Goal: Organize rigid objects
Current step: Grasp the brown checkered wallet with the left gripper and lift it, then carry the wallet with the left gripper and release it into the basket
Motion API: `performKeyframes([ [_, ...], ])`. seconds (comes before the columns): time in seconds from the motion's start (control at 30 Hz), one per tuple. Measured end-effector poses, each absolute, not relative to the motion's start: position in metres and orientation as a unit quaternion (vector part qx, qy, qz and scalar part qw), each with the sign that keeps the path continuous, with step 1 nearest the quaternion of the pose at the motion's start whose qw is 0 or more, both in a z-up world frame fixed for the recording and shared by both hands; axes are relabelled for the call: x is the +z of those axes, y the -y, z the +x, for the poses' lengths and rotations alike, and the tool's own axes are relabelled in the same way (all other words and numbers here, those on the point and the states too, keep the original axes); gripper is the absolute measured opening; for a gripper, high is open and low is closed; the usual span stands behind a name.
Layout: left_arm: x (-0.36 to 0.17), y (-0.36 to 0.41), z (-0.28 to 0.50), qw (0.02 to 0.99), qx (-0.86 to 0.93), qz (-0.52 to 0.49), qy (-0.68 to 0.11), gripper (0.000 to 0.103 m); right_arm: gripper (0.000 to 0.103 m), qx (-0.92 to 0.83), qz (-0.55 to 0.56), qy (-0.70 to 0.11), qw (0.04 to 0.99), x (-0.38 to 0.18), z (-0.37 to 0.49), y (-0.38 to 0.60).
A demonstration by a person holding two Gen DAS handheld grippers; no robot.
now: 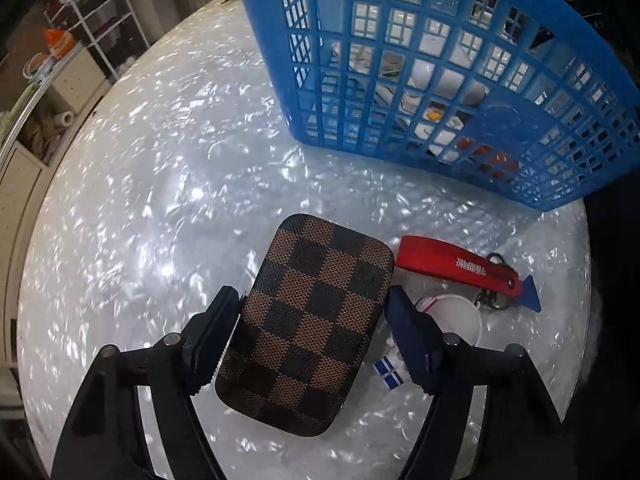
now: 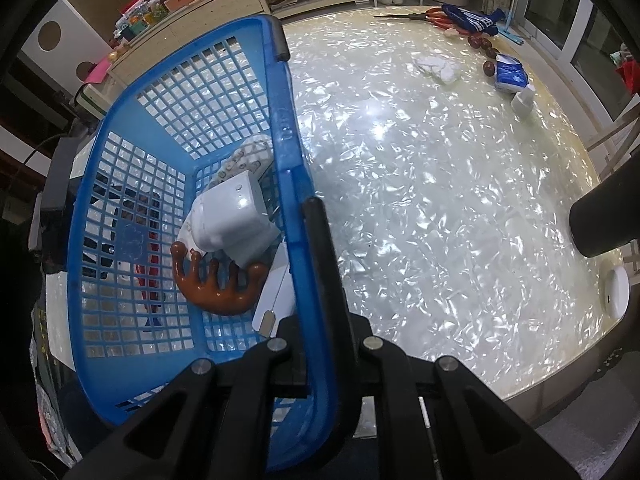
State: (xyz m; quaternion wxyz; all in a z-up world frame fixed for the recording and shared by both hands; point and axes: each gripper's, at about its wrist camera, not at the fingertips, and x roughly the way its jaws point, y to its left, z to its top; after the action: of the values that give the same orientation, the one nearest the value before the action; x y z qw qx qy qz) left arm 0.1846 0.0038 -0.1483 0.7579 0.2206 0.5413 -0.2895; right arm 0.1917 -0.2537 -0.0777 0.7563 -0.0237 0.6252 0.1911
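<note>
Presently, item in hand: a rounded-rectangular case covered in brown-and-black checked woven fabric [image 1: 304, 320], lying flat on the pearly white marbled bench [image 1: 140, 200], short of the blue plastic lattice basket [image 1: 440, 92].

Left claw [image 1: 314, 296]: jaws straddle the case across its narrow width, one finger at each long edge and right against it; whether the pads already press cannot be told from the left wrist view. No lift is evident.

Right claw [image 2: 320, 232]: fingers closed narrow, pinching the basket's near rim and steadying it.

Handling note: the grip looks best kept square across the case's middle, so that the case does not swing when raised. It appears stiff and flat-sided, so moderate pressure should be enough. The right-hand finger sits close beside a red strap keyring with a blue tip [image 1: 460, 268] and a small white figure with blue-and-white feet [image 1: 394, 368]. Care is needed not to snag either. A lift clear of the basket wall, then a release inside, seems the likely course.

Condition of item: rounded corners, textile weave plainly visible, no opening or zip visible from above.

Basket contents, right wrist view: a white boxy appliance [image 2: 232, 216] and a glossy brown wooden claw-shaped massager [image 2: 218, 284].
</note>
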Motion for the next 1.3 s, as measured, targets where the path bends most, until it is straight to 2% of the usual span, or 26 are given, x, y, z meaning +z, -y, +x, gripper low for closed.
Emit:
performKeyframes([
  [0.23, -0.122, -0.017, 0.159, 0.785, -0.254, 0.197, -0.530, 0.078, 0.008, 0.195, -0.029, -0.621, 0.759, -0.077, 0.193, 0.250],
  [0.73, -0.011, 0.000, 0.121, 0.836, -0.232, 0.174, -0.465, 0.077, 0.008, 0.206, -0.031, -0.617, 0.759, -0.077, 0.192, 0.252],
  [1.1, 0.048, 0.060, 0.125, 0.847, -0.272, 0.193, -0.414, 0.077, 0.008, 0.214, -0.021, -0.614, 0.760, -0.077, 0.190, 0.254],
  [1.3, 0.062, 0.105, 0.140, 0.844, -0.295, 0.199, -0.400, 0.078, 0.008, 0.219, -0.018, -0.611, 0.760, -0.076, 0.189, 0.255],
])
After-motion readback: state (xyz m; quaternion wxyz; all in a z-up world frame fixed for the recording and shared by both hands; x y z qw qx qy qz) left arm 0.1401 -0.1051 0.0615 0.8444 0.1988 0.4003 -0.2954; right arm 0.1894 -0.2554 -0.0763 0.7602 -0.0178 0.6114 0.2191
